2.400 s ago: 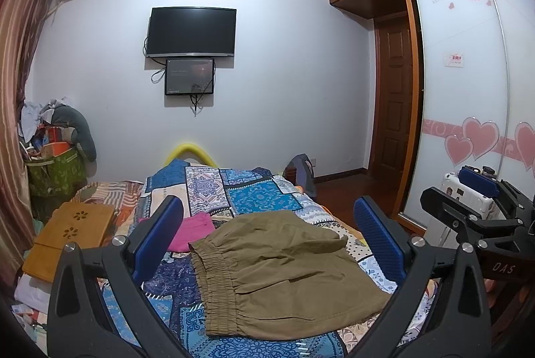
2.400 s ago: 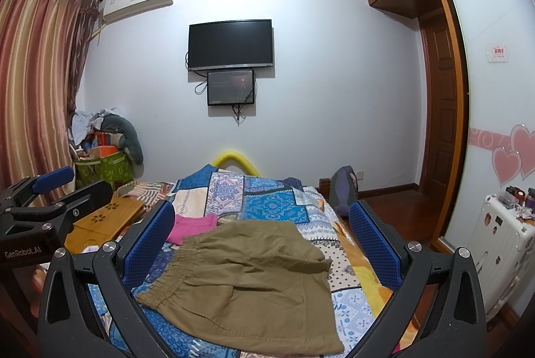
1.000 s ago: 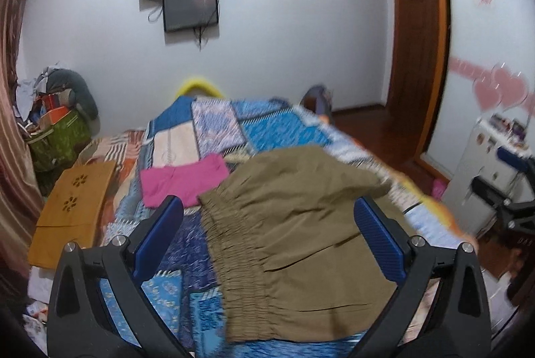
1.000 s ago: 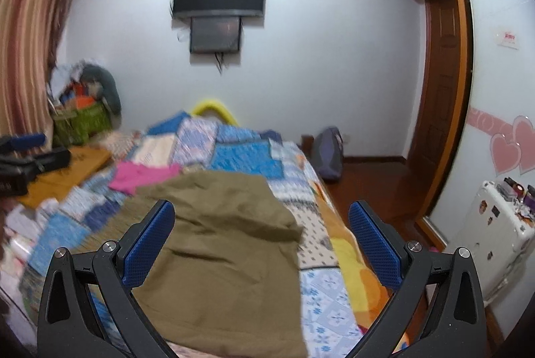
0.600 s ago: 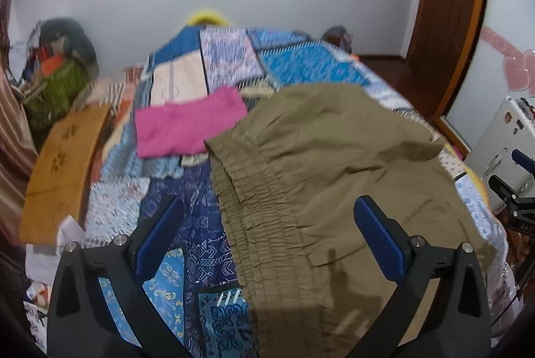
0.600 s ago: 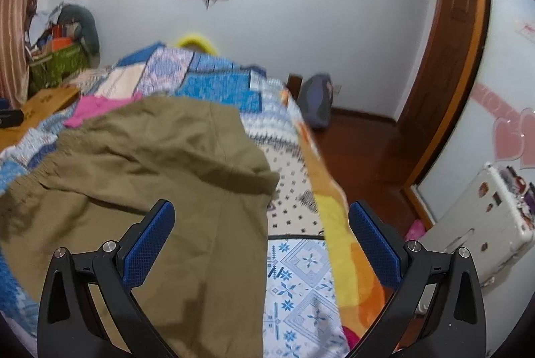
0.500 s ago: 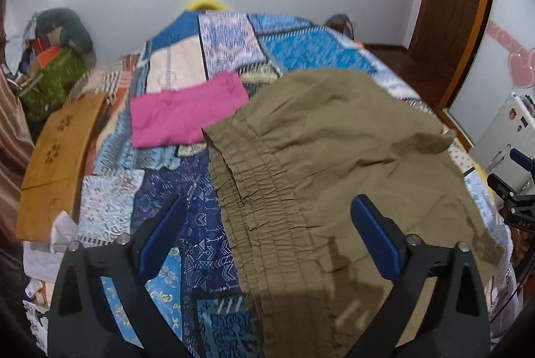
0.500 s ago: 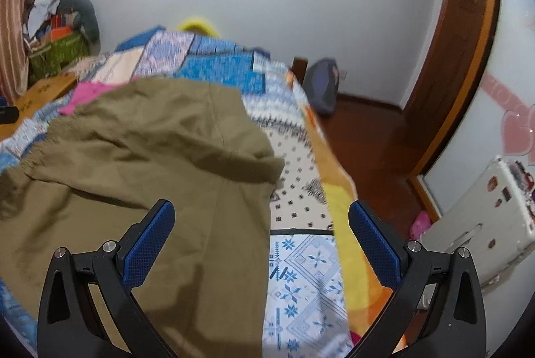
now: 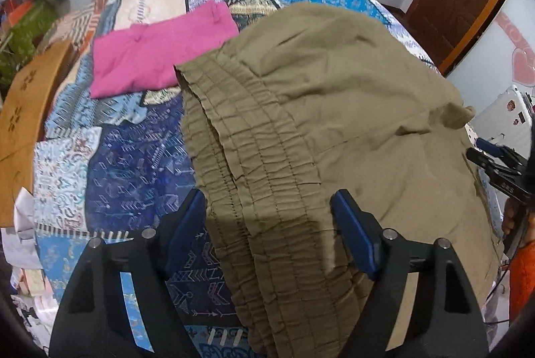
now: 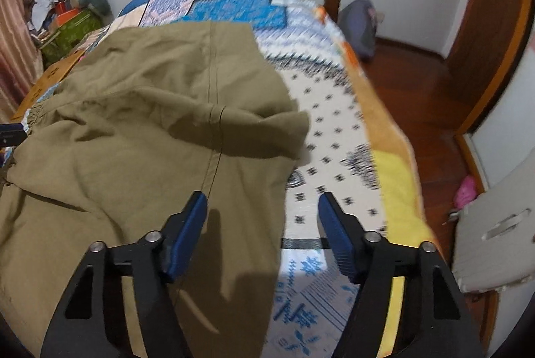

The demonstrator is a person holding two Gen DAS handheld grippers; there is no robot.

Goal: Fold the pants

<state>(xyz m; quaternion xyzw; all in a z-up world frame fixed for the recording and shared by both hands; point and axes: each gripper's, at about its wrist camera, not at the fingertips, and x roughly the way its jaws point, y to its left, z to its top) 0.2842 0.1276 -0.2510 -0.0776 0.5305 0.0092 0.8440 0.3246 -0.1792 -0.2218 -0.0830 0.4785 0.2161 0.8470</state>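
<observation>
On the left wrist view, the left gripper (image 9: pixel 267 217) is angled down over the gathered waistband (image 9: pixel 240 164) of the olive pants (image 9: pixel 334 97). Its jaws are closing; the waistband lies between the blue pads (image 9: pixel 351 234), but they do not yet press on it, so nothing is held. For a sound grip, I judge the pads should take all layers of the elastic band near its front end, not the top layer alone, or the lift will pull the garment apart. The pants lie crumpled across the patchwork bedspread (image 9: pixel 133 177), waistband to the left, legs running off to the right. A pink garment (image 9: pixel 157 53) lies just beyond the waistband, touching or nearly so. The right gripper (image 9: pixel 498 164) shows at the far right edge, beside the leg end.

On the right wrist view, the right gripper (image 10: pixel 264 224) points down at the leg end of the pants (image 10: pixel 133 124). Its jaws are closing and stand about half apart. The cloth's edge (image 10: pixel 284 191) runs between the pads; the left one is over cloth, the right one over the bedspread (image 10: pixel 334 130). No contact is evident, so nothing is gripped. I judge the grip should catch the hem itself, clear of the bedspread beneath, and both hands should lift together. One leg is flopped over itself in a loose fold (image 10: pixel 260 130), with a seam running down the middle; that fold wants flattening before any crease is made.
</observation>
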